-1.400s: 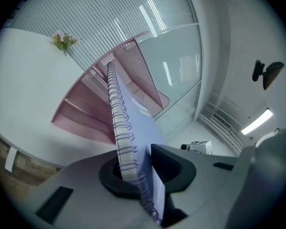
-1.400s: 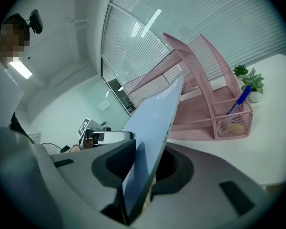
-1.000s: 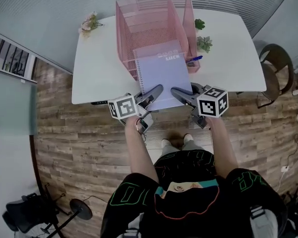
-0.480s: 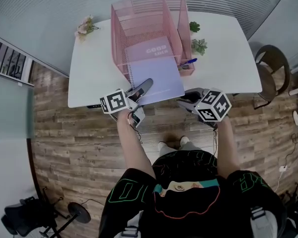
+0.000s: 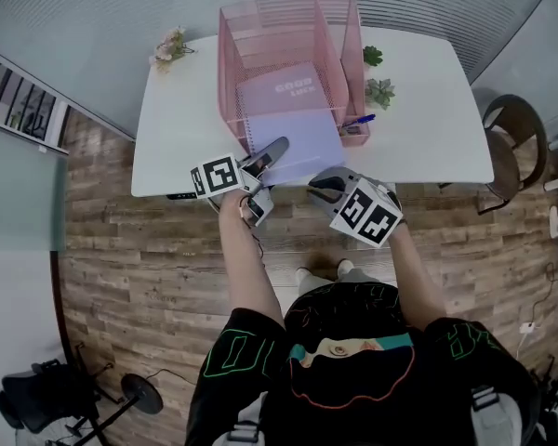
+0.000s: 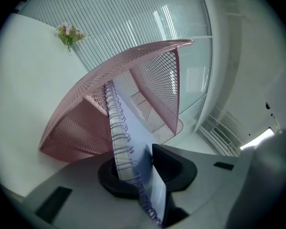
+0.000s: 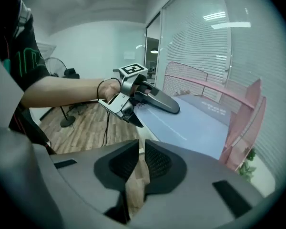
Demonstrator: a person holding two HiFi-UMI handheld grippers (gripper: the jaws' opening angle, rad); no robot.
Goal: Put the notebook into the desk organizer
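A lilac spiral notebook (image 5: 293,124) leans with its far end inside the middle slot of the pink mesh desk organizer (image 5: 279,35). Its near end hangs over the table's front edge. My left gripper (image 5: 275,149) is shut on the near corner by the spiral binding; in the left gripper view the pads press the notebook (image 6: 128,132) from both sides, with the organizer (image 6: 76,128) ahead. My right gripper (image 5: 322,183) hangs off the table edge, clear of the notebook. Its jaws (image 7: 139,149) are closing with nothing between them; the notebook (image 7: 195,125) lies beyond.
The white table (image 5: 177,147) carries a flower sprig (image 5: 170,45) at the back left and two small plants (image 5: 381,89) at the right. A blue pen (image 5: 361,119) sticks out of the organizer's small right compartment. A chair (image 5: 511,128) stands right of the table.
The right gripper let go of the notebook's near edge, drew back and closed. The left gripper pushed the notebook further into the organizer.
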